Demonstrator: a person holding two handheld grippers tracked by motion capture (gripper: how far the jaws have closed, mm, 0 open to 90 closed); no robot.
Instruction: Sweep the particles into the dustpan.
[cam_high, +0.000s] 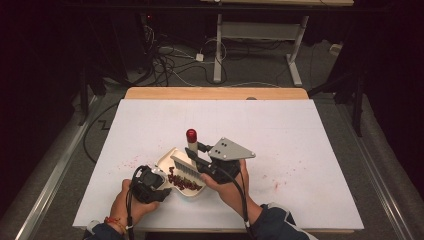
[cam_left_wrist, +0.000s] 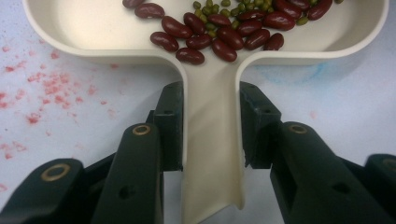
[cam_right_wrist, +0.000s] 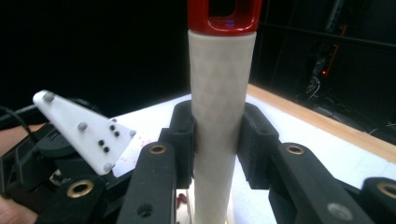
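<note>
White surface (cam_high: 300, 130), wood edge at far side, red speckles scattered; dark room, cables on floor (cam_high: 175, 70). Cream plastic dustpan (cam_left_wrist: 70, 28), smooth, rounded rim, holds glossy kidney beans (cam_left_wrist: 219, 35), small green beans (cam_left_wrist: 210, 9). Left hand-held gripper (cam_left_wrist: 211, 123) pinches flat dustpan handle. Right hand-held gripper (cam_right_wrist: 218, 135) pinches cylindrical faceted brush handle (cam_right_wrist: 219, 93), red cap; bristles over dustpan.

The high view looks down on the white table (cam_high: 300, 140); both gripper views sit close behind their jaws.
</note>
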